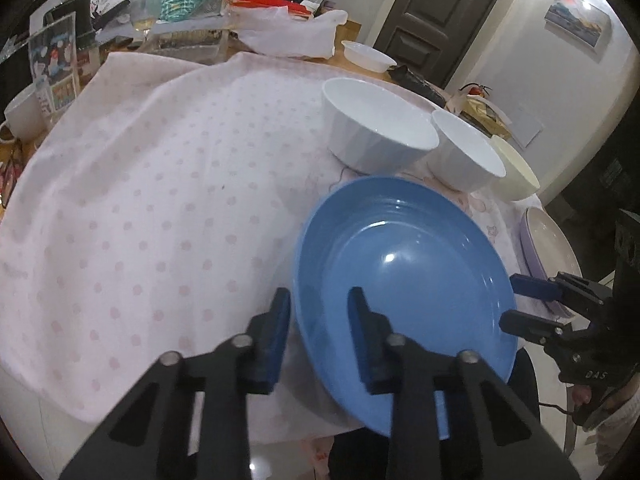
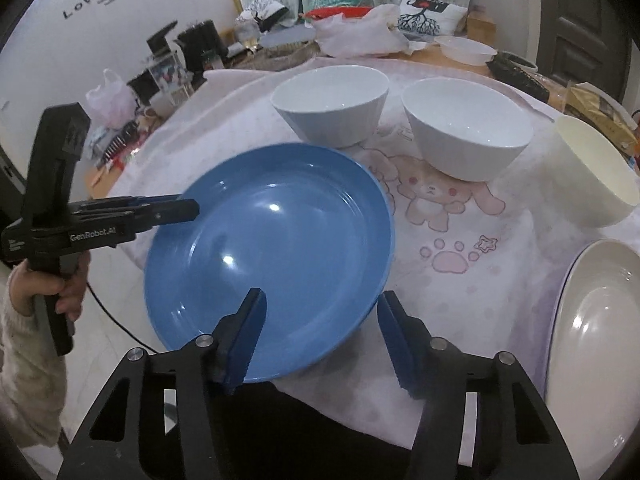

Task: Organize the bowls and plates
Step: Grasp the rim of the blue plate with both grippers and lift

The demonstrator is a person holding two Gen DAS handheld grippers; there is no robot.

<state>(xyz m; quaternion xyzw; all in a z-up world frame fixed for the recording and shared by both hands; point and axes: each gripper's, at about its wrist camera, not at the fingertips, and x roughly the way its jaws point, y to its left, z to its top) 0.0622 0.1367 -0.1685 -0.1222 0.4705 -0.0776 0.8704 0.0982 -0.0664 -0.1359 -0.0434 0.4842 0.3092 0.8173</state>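
Observation:
A blue plate lies at the front of the table, its near part jutting past the table edge. My left gripper straddles the plate's left rim, one finger outside and one inside. From the right wrist view, the left gripper looks clamped on that rim. My right gripper straddles the plate's right rim with a wide gap, and its pads do not press; the left wrist view has the right gripper at that same rim. Behind the plate stand two white bowls and a cream bowl.
A pale plate with a lilac rim lies to the right of the blue one. A dotted pink cloth covers the table. Clutter, a white mug and a shallow white dish line the back. A person's hand holds the left gripper.

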